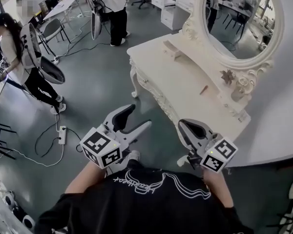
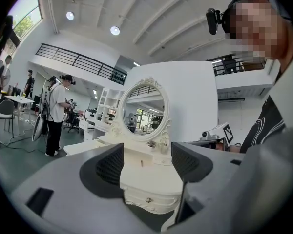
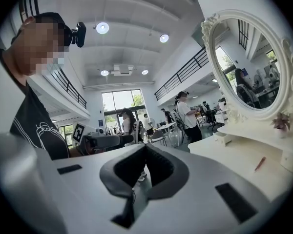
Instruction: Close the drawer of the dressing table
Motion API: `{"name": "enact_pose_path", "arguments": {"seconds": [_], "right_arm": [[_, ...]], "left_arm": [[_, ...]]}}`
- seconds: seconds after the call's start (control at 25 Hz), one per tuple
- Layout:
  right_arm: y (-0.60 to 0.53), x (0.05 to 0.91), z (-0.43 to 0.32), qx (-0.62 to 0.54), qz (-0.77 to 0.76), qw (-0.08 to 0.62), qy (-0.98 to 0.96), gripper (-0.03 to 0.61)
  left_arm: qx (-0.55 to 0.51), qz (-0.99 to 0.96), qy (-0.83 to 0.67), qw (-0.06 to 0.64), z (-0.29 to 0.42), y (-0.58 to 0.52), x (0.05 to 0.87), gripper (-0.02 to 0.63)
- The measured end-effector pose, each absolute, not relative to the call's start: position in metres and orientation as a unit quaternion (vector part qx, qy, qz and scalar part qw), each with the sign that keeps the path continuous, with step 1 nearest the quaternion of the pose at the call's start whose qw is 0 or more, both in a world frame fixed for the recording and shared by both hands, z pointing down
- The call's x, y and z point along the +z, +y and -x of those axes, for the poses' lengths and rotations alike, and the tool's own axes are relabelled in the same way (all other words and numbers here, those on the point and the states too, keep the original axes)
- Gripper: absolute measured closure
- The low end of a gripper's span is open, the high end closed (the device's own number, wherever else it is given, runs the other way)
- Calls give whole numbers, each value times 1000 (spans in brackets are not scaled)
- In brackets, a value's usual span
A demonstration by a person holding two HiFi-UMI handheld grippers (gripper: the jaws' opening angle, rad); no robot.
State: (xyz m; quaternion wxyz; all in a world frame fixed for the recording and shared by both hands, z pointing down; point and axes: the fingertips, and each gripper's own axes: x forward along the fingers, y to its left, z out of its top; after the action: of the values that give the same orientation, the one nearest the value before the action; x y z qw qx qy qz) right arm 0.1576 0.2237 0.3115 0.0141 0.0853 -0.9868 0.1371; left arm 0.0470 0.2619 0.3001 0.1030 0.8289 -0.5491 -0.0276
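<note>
left forearm point(image 1: 85, 175): stretched forward from the black shirt point(image 1: 146, 199), ending under a marker cube point(image 1: 101, 149).
left claw point(image 1: 139, 116): held level, aimed up and right in the head view toward the table's long front side; spread wide, pinching nothing.
right forearm point(image 1: 216, 184): stretched forward alongside, on the table's side.
right claw point(image 1: 183, 126): held level, aimed up and left in the head view, near the table's front edge; pressed together at the tips, nothing between.
dressing table point(image 1: 185, 82): white and carved, right of both claws; long axis running from upper left to lower right in the head view, back edge to the upper right.
drawer front point(image 2: 147, 199): under the table top on the long side facing the left claw, small knob at its middle; in line with the carved apron, as far as visible.
mirror point(image 1: 279, 38): oval, upright on the table's back edge.
small brown stick point(image 1: 203, 89): lying on the bare top, near the mirror's foot.
left gripper view only: drawer front and knob seen square on through the claw's gap.
right gripper view only: meeting tips seen close up; of the table, just top and mirror, at the right; people point(image 3: 185, 113) standing far back.
head view only: whole table outline from above, both claws together.
</note>
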Motion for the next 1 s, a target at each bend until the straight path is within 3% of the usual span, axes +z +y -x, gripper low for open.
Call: {"name": "enact_pose_path", "arguments": {"seconds": [0.6,1.0], "right_arm": [[132,330,-28,157,-134,22,-978,575],[107,338,5,158,-172,25,-972,575]], "left_arm": [[13,-843,-526,113,91,161,326,322],[19,-852,-510,118,135,122,343,322]]}}
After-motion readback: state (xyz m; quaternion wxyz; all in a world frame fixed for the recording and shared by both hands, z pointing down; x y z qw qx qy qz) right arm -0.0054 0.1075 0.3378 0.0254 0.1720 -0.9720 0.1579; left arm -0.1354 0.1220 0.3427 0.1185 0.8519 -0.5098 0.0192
